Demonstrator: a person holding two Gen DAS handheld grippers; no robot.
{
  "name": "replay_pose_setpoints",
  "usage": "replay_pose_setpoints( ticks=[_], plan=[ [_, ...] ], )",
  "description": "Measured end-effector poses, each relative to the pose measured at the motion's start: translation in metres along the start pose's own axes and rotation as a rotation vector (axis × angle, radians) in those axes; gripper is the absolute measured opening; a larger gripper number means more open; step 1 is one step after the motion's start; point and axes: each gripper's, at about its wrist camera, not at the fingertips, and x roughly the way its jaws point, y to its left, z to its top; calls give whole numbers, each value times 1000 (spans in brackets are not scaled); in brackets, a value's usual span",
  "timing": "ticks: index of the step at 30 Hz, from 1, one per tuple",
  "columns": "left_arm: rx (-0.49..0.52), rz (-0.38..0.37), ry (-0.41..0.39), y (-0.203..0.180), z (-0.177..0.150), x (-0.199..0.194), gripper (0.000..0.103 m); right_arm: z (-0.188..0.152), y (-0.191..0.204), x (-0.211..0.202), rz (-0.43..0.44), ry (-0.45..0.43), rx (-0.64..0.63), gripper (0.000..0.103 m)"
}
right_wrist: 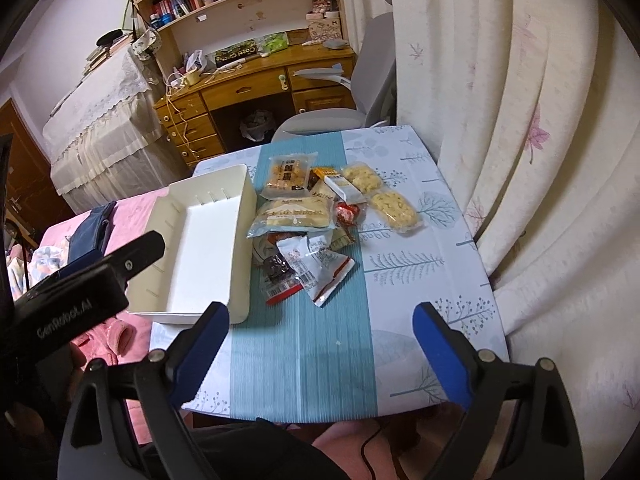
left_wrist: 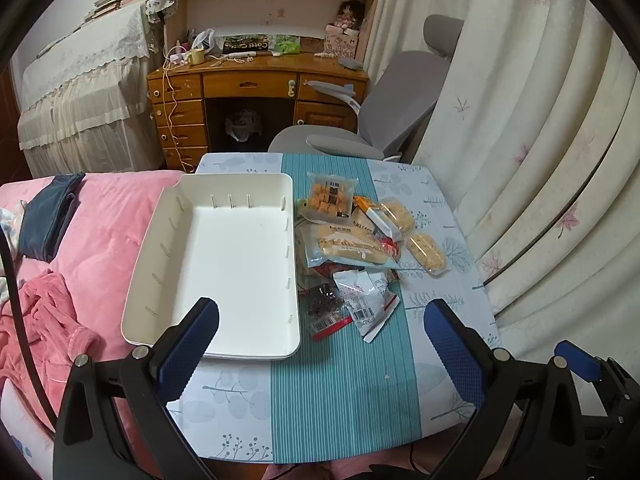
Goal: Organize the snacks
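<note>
A pile of wrapped snacks (left_wrist: 352,240) lies on the table's teal stripe, also in the right wrist view (right_wrist: 316,220). It includes a long bread pack (left_wrist: 348,246), a cracker pack (left_wrist: 330,198), two yellow puffed cakes (left_wrist: 426,250) and a white sachet (left_wrist: 366,296). An empty white tray (left_wrist: 224,264) sits left of the pile, also in the right wrist view (right_wrist: 200,240). My left gripper (left_wrist: 320,336) is open and empty above the table's near part. My right gripper (right_wrist: 320,334) is open and empty, near the front edge.
The small table (left_wrist: 344,400) has a leaf-print cloth. A pink bed (left_wrist: 92,240) with clothes is at its left. A grey chair (left_wrist: 384,120) and a wooden desk (left_wrist: 256,80) stand behind. Curtains (left_wrist: 540,160) hang close on the right.
</note>
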Motion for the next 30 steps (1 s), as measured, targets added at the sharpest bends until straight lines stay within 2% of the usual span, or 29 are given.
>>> replay_pose_setpoints(
  ticks=[9, 20, 30],
  plan=[
    [-5, 3, 72, -8, 2, 24, 102, 3, -15, 4, -33, -21, 3, 93],
    [-92, 52, 164, -34, 9, 65, 102, 39, -53, 38, 51, 25, -59, 89],
    [-211, 126, 221, -66, 11, 112, 102, 74, -93, 82, 107, 2, -199, 88]
  ],
)
